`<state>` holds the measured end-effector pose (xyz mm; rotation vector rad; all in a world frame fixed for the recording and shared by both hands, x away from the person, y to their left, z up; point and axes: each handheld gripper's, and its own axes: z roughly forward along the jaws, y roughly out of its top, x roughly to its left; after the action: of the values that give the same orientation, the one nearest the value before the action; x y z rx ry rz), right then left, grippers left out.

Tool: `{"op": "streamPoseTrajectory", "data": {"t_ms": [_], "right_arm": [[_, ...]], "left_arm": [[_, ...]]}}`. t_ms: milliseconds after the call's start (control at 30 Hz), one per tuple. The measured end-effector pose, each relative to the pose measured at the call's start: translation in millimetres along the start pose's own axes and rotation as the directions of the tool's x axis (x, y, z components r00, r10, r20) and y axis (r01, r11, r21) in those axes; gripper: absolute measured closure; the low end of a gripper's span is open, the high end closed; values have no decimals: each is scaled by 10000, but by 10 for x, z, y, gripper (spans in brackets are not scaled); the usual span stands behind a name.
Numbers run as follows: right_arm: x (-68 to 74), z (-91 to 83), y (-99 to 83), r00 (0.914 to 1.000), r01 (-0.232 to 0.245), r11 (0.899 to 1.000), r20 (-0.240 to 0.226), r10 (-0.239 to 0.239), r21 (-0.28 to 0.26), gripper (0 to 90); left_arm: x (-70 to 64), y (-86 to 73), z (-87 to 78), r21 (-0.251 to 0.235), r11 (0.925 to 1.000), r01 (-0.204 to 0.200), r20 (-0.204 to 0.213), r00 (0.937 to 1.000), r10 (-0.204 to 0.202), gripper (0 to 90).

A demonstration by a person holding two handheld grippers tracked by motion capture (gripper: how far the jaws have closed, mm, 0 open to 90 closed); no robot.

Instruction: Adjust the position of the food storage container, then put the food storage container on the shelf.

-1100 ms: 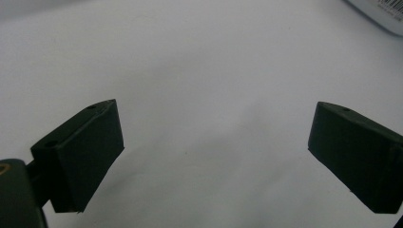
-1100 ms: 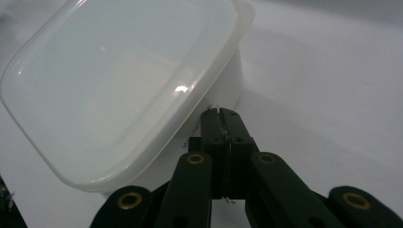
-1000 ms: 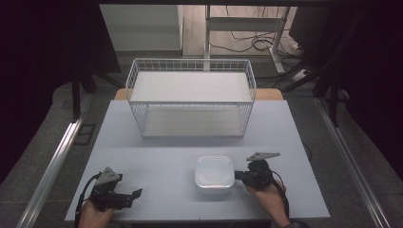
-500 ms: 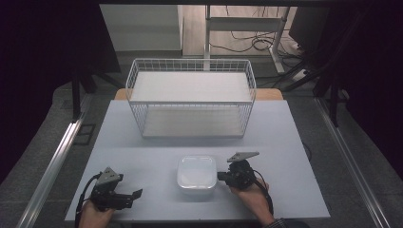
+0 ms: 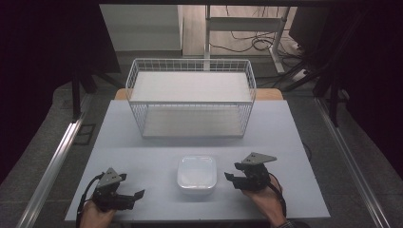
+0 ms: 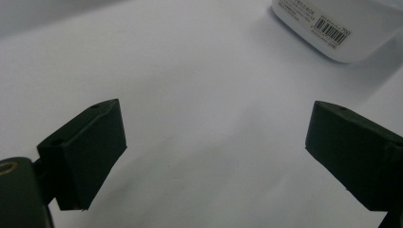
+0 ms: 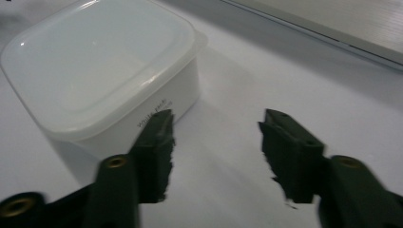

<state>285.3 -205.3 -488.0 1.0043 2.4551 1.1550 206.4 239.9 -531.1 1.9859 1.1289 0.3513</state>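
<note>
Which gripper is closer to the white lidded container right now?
The right gripper: its open jaws sit just off the white lidded container at its right side. The left gripper rests open farther away, near the table's front left corner.

A lab: black curtains (image 5: 57, 47), floor cables (image 5: 247, 42), bare white table (image 5: 142, 142).

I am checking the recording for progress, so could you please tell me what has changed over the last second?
The white container has slid left along the table, toward its middle, with the right gripper following beside it. That gripper is now open, its jaws apart next to the container rather than around it. The left gripper and the wire basket have not moved.
</note>
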Motion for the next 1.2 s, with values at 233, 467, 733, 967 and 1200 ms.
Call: {"op": "streamPoseTrajectory", "data": {"t_ms": [233, 467, 733, 967, 1200], "right_arm": [[-54, -34, -141, 9986, 422, 9987, 317, -432, 299, 55], [-92, -5, -185, 9996, 265, 9986, 69, -269, 447, 25], [-91, -2, -163, 9996, 270, 9992, 5, -271, 311, 21], [-27, 26, -83, 9992, 118, 9999, -380, -115, 80, 22], [56, 122, 62, 9979, 6, 9999, -647, 4, 155, 30]], "left_arm": [[6, -12, 35, 112, 9998, -185, 23, 9998, 185, 37], [16, -18, 55, 206, 9997, -115, 124, 9999, 113, 18], [24, -6, 52, -67, 10000, -47, 280, 9996, 49, 18], [-86, 153, 144, -502, 9987, 20, 1167, 9932, 39, 28], [-183, 400, 260, -221, 9997, -98, 1538, 9880, 130, 39]]}}
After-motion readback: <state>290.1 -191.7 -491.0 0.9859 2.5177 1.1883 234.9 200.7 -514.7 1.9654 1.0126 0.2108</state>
